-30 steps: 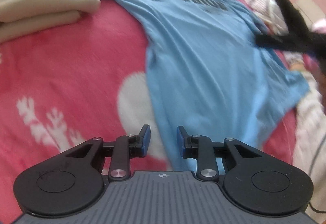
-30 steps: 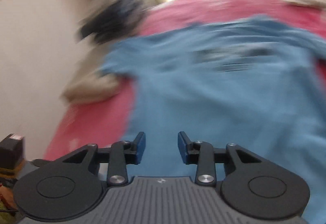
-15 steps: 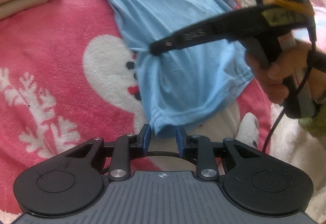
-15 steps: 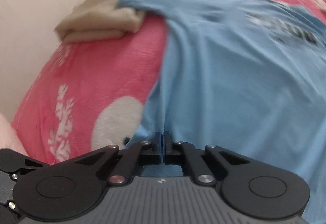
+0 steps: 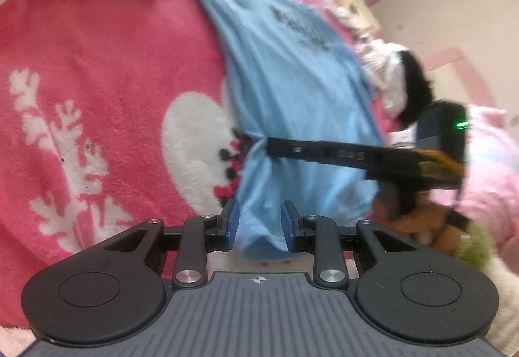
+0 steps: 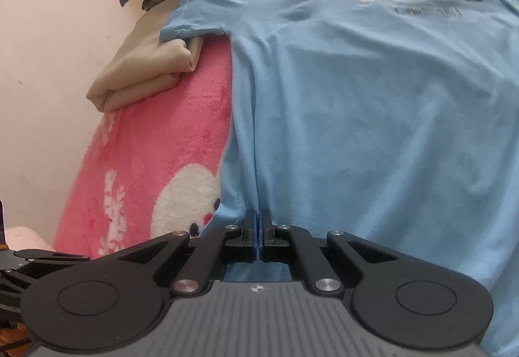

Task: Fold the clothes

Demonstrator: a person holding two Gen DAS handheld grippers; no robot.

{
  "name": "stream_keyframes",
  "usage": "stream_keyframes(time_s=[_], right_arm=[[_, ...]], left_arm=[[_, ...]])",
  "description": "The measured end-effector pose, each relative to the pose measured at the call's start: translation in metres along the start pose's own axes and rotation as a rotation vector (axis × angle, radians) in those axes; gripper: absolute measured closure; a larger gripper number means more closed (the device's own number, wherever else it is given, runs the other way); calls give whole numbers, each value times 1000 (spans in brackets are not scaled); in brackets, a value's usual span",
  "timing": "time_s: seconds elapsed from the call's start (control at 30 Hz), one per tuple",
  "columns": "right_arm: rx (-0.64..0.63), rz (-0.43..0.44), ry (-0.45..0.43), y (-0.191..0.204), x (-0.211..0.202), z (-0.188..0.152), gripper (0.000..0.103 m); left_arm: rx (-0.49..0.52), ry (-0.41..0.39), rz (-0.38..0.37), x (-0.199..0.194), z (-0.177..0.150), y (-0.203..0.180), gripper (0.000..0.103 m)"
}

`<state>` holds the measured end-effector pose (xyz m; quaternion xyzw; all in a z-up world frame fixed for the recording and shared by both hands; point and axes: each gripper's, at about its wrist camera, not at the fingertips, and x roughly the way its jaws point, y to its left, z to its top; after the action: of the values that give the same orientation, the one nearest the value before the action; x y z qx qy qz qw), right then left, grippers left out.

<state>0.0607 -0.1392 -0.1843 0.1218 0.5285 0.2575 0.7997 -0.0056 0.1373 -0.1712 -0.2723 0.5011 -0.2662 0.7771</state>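
a pink fleece blanket (image 5: pixel 107 71) covers the bed beside a cream wall (image 6: pixel 58 42).

Right tongs (image 6: pixel 259 235) closed, pinching shirt (image 6: pixel 373 117) edge.

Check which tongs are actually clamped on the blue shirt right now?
The right tongs: jaws shut on the blue T-shirt at its side edge. The left tongs straddle the hem corner, pads apart.
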Motion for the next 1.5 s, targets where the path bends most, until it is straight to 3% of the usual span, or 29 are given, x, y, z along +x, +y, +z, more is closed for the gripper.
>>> stream_keyframes(time_s=[0.1,0.27,0.33,0.43,0.5,0.57,0.7,0.77,0.9,1.03,1.23,1.37,1.4,1.47,1.5], right_arm=[[9,30,-8,-2,-9,-4,99],[-27,21,-13,0,-25,-21,98],[-7,17,-21,-5,-29,-27,98],[27,12,-32,-16,-33,-34,98],[44,13,-39,-20,-35,-37,98],[46,11,-43,-20,-36,-38,98],[-5,-22,-65,-10,-41,-33,98],[-61,-44,-84,0,-44,-24,98],[-209,-86,-102,30,-33,2,98],[-410,-144,-111,72,-1,33,97],[-622,-266,-88,110,70,71,87],[-636,-349,-53,108,111,92,87],[-613,-343,-54,105,116,97,87],[-544,-270,-85,98,107,105,101],[-508,-227,-102,95,101,109,101]], left_arm=[[34,-19,26,-3,-1,-7,73],[154,22,262,27,-3,-17,74],[186,37,310,39,-5,-21,77],[234,41,307,46,-13,-30,79],[257,35,328,51,-17,-34,87],[235,21,342,53,-19,-32,97],[207,-39,326,32,-24,-43,100],[273,-78,356,19,-34,-55,100],[322,-71,407,21,-49,-53,100],[327,-48,371,27,-52,-49,100],[364,-26,311,35,-52,-52,100],[365,-14,273,38,-50,-50,100],[361,-12,270,38,-50,-49,100],[353,-9,266,37,-49,-47,100],[345,-6,261,35,-50,-46,100]])
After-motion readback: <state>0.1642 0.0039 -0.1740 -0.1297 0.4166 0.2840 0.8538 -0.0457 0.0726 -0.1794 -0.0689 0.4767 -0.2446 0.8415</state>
